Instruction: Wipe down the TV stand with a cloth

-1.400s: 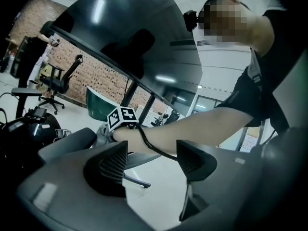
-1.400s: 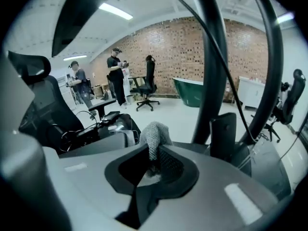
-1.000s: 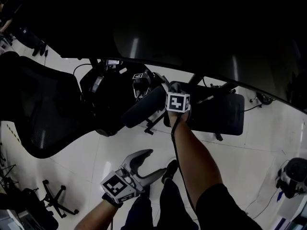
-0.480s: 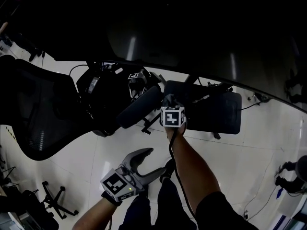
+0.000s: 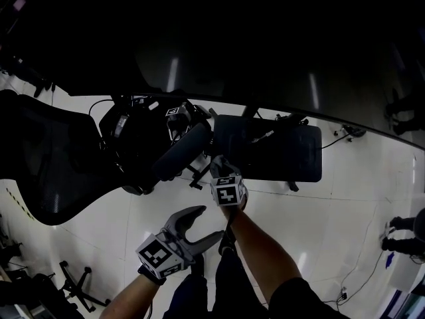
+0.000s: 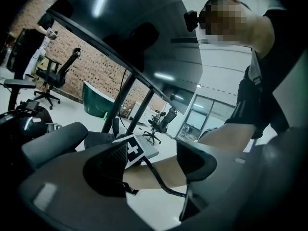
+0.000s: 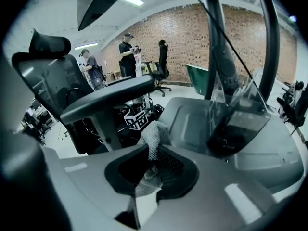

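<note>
The TV stand's flat dark base (image 5: 279, 153) lies on the white floor under the big dark screen (image 5: 265, 52). In the right gripper view the base (image 7: 192, 119) spreads just beyond the jaws, with the stand's poles (image 7: 217, 47) rising from it. My right gripper (image 5: 218, 163) hovers at the base's near left corner, shut on a grey mesh cloth (image 7: 153, 139) that bunches up between the jaws. My left gripper (image 5: 211, 222) hangs lower, near my legs, open and holding nothing. Between its jaws the left gripper view shows my right forearm (image 6: 159, 170) and the marker cube (image 6: 137, 150).
A black office chair (image 5: 46, 151) stands at the left, its armrest (image 5: 182, 148) reaching close to the right gripper. A black bag-like bundle (image 5: 129, 141) sits beside the chair. Cables (image 5: 345, 138) trail at the right. People (image 7: 127, 54) stand far off by a brick wall.
My right gripper, with the cloth, has drawn back from over the stand's base toward me. The left gripper has stayed put, still open.
</note>
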Demonstrator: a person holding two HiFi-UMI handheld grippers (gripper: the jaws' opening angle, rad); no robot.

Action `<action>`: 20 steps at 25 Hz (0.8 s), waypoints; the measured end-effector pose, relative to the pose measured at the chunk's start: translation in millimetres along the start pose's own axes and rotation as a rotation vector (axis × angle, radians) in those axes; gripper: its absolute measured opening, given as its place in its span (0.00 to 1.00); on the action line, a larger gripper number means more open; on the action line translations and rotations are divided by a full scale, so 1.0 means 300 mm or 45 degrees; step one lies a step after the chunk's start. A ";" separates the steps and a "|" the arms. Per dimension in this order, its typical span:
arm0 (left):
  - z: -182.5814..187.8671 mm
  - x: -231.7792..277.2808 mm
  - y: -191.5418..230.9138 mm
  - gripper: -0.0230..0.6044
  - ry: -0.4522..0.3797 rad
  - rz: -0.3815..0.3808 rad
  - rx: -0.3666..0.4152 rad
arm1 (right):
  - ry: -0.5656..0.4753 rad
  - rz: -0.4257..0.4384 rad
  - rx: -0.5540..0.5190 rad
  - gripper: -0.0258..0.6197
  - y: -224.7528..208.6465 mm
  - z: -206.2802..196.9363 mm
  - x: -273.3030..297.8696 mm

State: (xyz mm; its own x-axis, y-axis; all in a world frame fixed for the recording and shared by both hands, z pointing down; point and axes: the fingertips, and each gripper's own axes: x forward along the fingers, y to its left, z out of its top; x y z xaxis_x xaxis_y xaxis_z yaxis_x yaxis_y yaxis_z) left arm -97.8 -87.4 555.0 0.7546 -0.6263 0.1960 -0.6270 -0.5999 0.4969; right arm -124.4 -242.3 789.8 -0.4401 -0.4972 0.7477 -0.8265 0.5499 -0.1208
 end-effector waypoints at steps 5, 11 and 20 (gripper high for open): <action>-0.014 0.020 0.004 0.56 0.026 0.007 0.015 | 0.004 0.056 -0.102 0.11 0.008 0.000 0.017; -0.039 0.078 0.010 0.56 0.049 0.003 0.017 | -0.003 0.048 -0.112 0.11 -0.085 -0.030 -0.015; -0.056 0.216 -0.026 0.56 0.123 -0.033 0.045 | 0.000 -0.058 -0.056 0.11 -0.433 -0.110 -0.165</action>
State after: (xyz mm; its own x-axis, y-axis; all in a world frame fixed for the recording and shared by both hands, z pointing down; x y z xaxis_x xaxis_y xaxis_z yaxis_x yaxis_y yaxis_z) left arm -40.7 -114.9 578.1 0.7846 -0.5605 0.2651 -0.6124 -0.6335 0.4729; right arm 16.3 -267.1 790.0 -0.4021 -0.5224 0.7519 -0.8295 0.5555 -0.0577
